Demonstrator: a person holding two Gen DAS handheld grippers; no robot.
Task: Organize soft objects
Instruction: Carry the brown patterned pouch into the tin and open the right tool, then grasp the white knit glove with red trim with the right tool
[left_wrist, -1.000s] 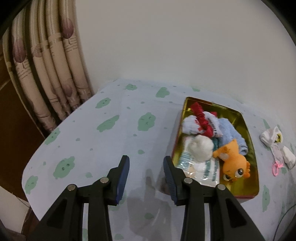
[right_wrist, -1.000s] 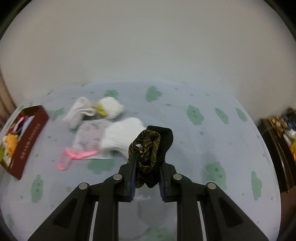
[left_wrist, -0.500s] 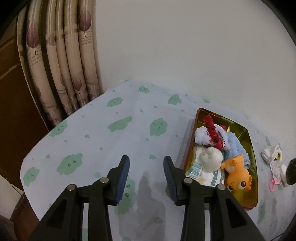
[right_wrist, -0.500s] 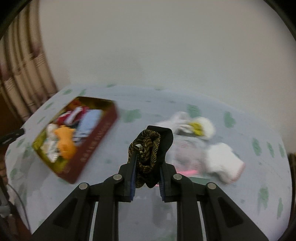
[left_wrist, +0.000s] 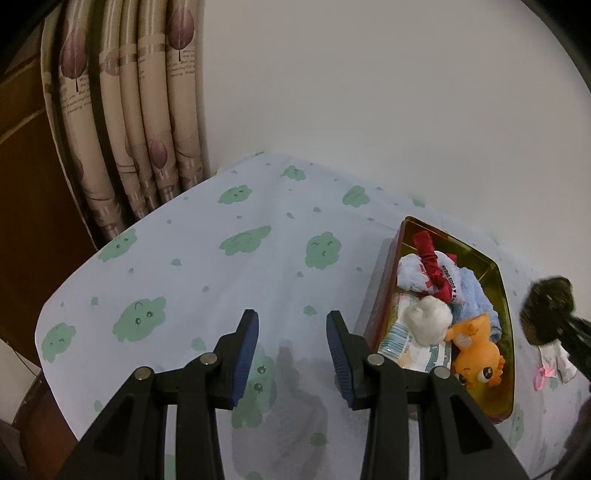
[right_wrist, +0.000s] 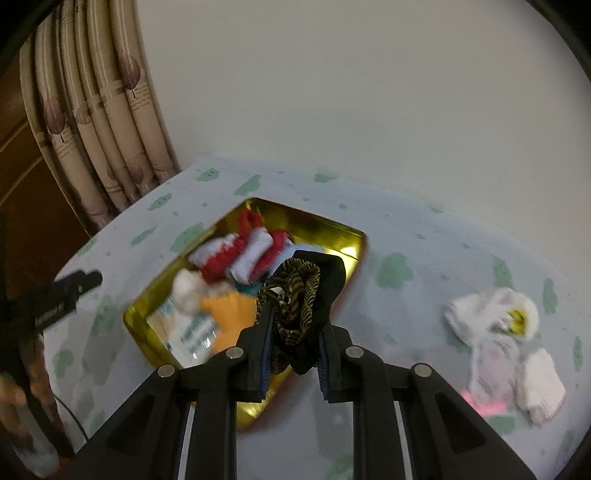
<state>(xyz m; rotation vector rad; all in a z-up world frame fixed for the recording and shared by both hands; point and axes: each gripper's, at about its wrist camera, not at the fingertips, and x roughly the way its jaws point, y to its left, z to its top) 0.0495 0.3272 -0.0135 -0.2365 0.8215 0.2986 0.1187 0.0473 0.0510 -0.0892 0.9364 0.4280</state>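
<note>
**Dark cloth bundle over the tin, white pieces yet to go**

The right gripper has its jaws clamped on a black and gold-striped cloth bundle, held above the near corner of the gold tin. Inside the tin lie red-and-white socks, a blue cloth and an orange plush toy. Right of the tin, white socks remain on the surface. The left gripper, left of the tin, has its jaws apart and empty. Judged from this, sorting is over halfway.
</note>
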